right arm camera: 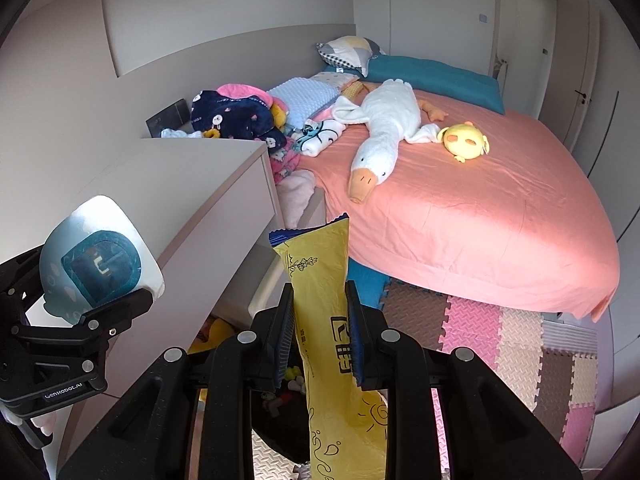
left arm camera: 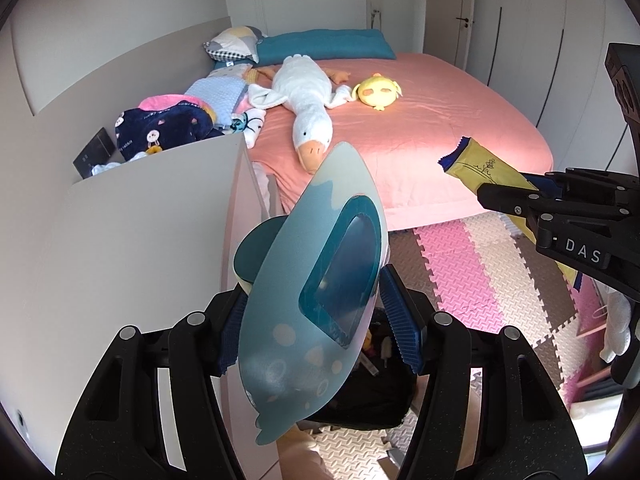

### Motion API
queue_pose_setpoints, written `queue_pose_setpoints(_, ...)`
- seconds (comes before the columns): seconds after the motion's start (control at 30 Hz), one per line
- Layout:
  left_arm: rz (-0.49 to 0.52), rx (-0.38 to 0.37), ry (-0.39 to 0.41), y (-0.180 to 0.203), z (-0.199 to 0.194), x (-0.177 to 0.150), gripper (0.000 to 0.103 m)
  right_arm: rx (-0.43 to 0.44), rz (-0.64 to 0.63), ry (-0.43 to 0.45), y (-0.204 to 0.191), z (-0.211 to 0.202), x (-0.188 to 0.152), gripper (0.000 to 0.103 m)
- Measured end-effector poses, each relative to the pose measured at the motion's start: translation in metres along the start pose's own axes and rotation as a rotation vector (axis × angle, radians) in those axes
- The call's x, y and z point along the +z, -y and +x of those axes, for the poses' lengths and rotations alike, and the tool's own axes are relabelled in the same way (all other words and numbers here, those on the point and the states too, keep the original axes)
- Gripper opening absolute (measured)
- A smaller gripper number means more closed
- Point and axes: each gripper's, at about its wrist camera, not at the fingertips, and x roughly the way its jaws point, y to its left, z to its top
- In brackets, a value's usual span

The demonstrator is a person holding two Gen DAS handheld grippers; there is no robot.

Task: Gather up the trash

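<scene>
My left gripper [left arm camera: 318,320] is shut on a light-blue soft pack with a teal flip lid [left arm camera: 320,280], which is tilted up between the blue pads. The same blue pack [right arm camera: 96,260] shows at the left of the right wrist view. My right gripper [right arm camera: 320,336] is shut on a long yellow wrapper with a blue crimped end [right arm camera: 320,272], which stands upright between the fingers. This yellow wrapper [left arm camera: 480,166] also sticks out at the right of the left wrist view. Both grippers hang above a black-lined bin [left arm camera: 372,392], [right arm camera: 280,420] with small bits inside.
A white cabinet [left arm camera: 152,216] stands close on the left, beside the bin. Beyond lies a bed with a pink sheet [right arm camera: 480,208], a white goose plush [right arm camera: 384,132], a yellow plush [right arm camera: 466,140] and piled clothes. A pink and beige foam mat [left arm camera: 480,280] covers the floor.
</scene>
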Motion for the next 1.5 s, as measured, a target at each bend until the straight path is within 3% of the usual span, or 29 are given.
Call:
queue_pose_setpoints(0.27, 0.002, -0.011, -0.032, 0.003, 0.014, -0.004, 0.062, -0.009, 0.014, -0.026, 0.002, 0.015, 0.001, 0.025)
queue_pose_setpoints(0.3, 0.005, -0.019, -0.031, 0.002, 0.015, -0.004, 0.062, -0.011, 0.01, -0.034, 0.001, 0.017, 0.001, 0.029)
queue_pose_setpoints(0.33, 0.005, -0.01, -0.025, 0.001, 0.016, -0.002, 0.075, -0.016, 0.011, -0.038, 0.001, 0.019, 0.002, 0.035)
queue_pose_setpoints(0.37, 0.001, 0.013, -0.014, 0.0, 0.014, -0.001, 0.086, -0.027, 0.016, -0.036, 0.001, 0.019, 0.003, 0.059)
queue_pose_setpoints(0.4, -0.001, 0.046, 0.0, -0.001, 0.012, 0.0, 0.098, -0.039, 0.019, -0.026, 0.001, 0.018, 0.004, 0.076)
queue_pose_setpoints(0.43, 0.0, 0.069, 0.018, -0.003, 0.01, 0.0, 0.098, -0.046, 0.02, -0.008, 0.001, 0.016, 0.004, 0.077)
queue_pose_setpoints(1.5, -0.061, 0.051, 0.028, -0.019, 0.004, 0.002, 0.098, -0.044, 0.013, 0.013, -0.002, 0.008, 0.008, 0.077)
